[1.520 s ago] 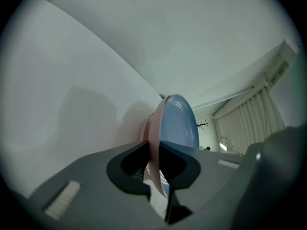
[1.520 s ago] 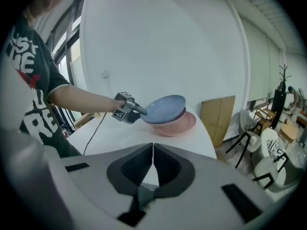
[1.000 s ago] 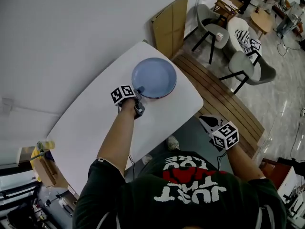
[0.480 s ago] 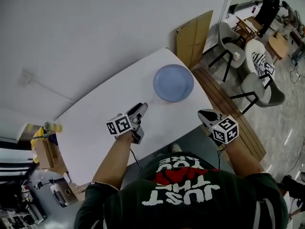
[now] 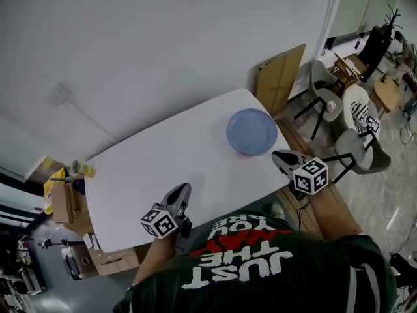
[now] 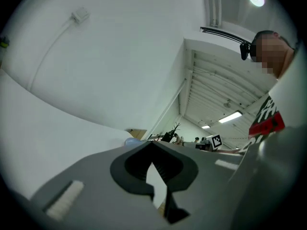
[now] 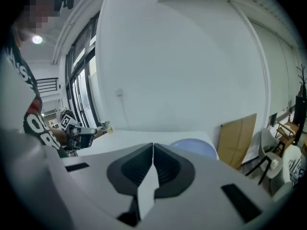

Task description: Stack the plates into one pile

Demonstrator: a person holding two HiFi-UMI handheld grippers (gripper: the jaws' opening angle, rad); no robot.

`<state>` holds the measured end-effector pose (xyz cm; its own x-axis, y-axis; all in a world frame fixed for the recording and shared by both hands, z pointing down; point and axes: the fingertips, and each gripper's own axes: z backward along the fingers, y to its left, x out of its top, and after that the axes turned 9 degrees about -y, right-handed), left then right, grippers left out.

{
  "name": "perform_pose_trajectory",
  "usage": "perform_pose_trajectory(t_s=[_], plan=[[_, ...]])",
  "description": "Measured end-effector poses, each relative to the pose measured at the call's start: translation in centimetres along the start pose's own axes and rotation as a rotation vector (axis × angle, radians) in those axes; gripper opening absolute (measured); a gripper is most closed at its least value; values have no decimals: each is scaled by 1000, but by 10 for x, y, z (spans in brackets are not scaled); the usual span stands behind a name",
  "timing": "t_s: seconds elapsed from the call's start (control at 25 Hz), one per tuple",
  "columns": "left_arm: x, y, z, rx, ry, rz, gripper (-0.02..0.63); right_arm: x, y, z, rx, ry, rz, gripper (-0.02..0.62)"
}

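Seen from above, a white table stands against a pale wall. A blue plate sits on the table's far right part, with a thin pink edge showing beneath its near side. Nothing touches it.

The left gripper is held over the near edge of the table, well apart from the plate and to its left. Its jaws have just been closing and now meet at the tips, with nothing between them.

The right gripper is held at the table's right near corner, near the plate but apart from it. Its jaws are pressed together and hold nothing.

A sheet of cardboard leans on the wall beyond the table, and grey chairs stand to the far right.
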<state>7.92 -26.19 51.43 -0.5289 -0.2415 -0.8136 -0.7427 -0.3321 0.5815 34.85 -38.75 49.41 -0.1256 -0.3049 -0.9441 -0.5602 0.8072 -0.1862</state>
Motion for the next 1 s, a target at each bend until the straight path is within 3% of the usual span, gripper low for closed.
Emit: perform_pose_trajectory(t_s=[0.16, 0.36, 0.56, 0.76, 1.0], plan=[[-2, -25, -17, 38, -47, -91, 8, 17, -44, 3, 67, -23, 38, 11], [-10, -72, -81, 130, -176, -100, 7, 39, -107, 22, 179, -47, 77, 8], [-33, -137, -147, 160, -197, -153, 8, 41, -147, 51, 308, -14, 88, 8], [-38, -168, -175, 174, -182, -201, 7, 43, -160, 59, 365, -14, 57, 6], [-29, -176, -163, 169, -182, -251, 8, 48, -146, 57, 361, -22, 53, 5]])
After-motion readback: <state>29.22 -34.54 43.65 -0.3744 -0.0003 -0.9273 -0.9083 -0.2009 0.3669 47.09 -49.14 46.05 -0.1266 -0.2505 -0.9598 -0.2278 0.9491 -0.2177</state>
